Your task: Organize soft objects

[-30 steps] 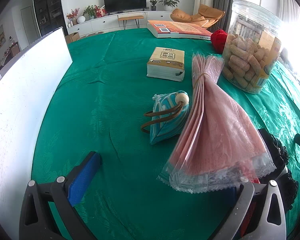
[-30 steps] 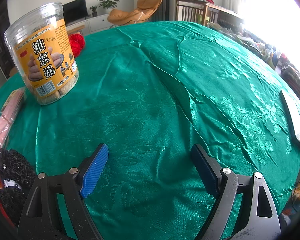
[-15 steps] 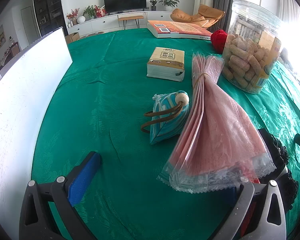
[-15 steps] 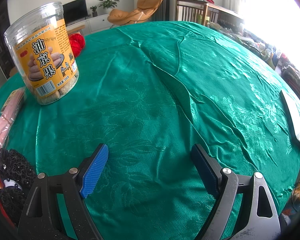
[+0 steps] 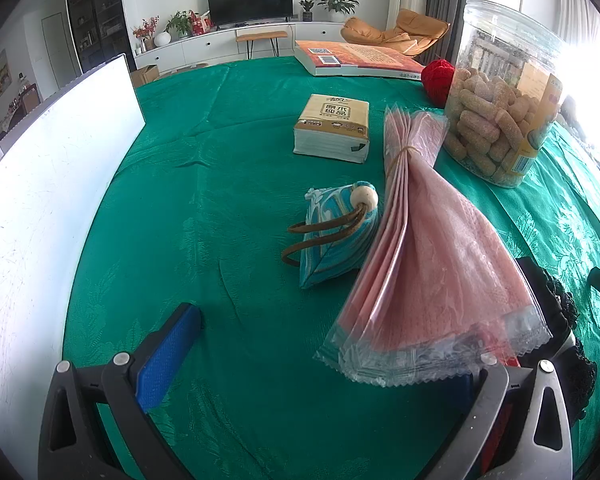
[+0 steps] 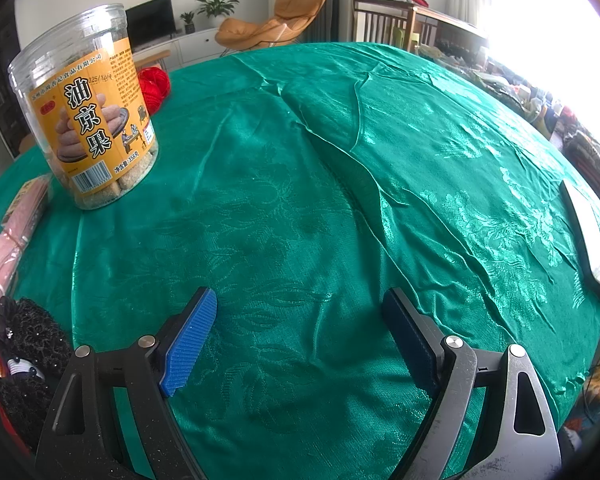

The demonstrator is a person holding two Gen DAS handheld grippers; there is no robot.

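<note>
Your left hand-held gripper [image 5: 320,364] stands wide and empty over the green-clothed counter [image 5: 220,200]. A white board [image 5: 52,168] sits off its left finger. Ahead lies the teal pouch [image 5: 336,236] with its bead and cord, touching the bundle of pink packets [image 5: 432,248], whose fanned end overlaps your right finger. A black lace item [image 5: 560,312] sits just right of that. Beyond are a tissue pack [image 5: 332,128], a book [image 5: 360,58], red yarn [image 5: 438,76] and a snack jar [image 5: 504,100].

Your right hand-held gripper [image 6: 300,328] is also wide, holding nothing, with only bare cloth between its fingers. This view alone shows the jar's orange label [image 6: 96,116], with the lace item [image 6: 28,344] at far left.
</note>
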